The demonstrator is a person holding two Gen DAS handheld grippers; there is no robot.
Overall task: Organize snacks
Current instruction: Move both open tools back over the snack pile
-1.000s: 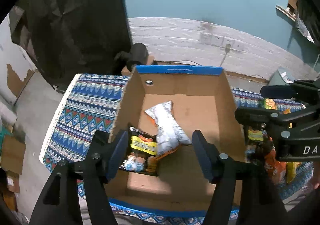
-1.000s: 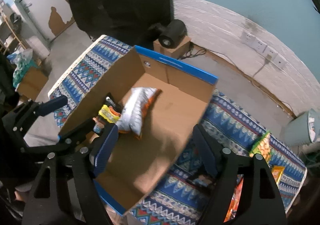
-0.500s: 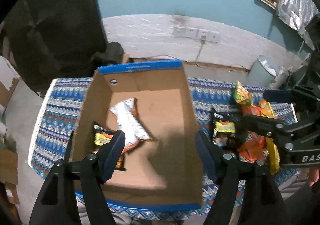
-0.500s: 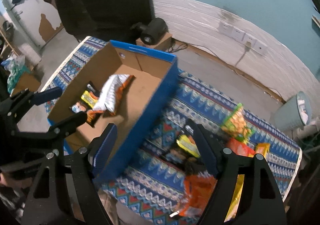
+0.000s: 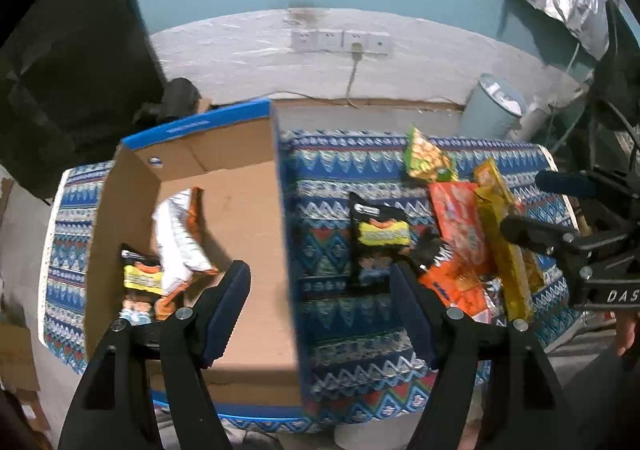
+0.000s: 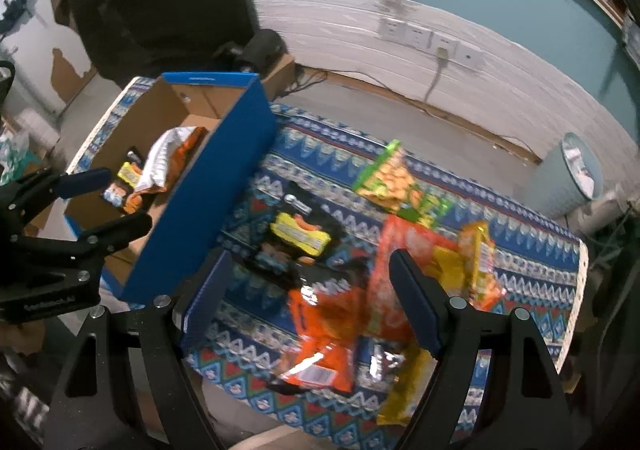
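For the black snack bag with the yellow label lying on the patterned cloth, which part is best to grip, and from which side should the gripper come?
The black snack bag lies flat on the cloth, beside the blue wall of the box. Probably best to come from above with the open right gripper and pinch its near end, which faces the gripper. The far end is free too, but needs a longer reach.

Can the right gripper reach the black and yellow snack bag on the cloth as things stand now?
Probably yes. The right gripper is open and empty above the cloth, and the black and yellow snack bag lies flat, uncovered on top, outside the cardboard box.
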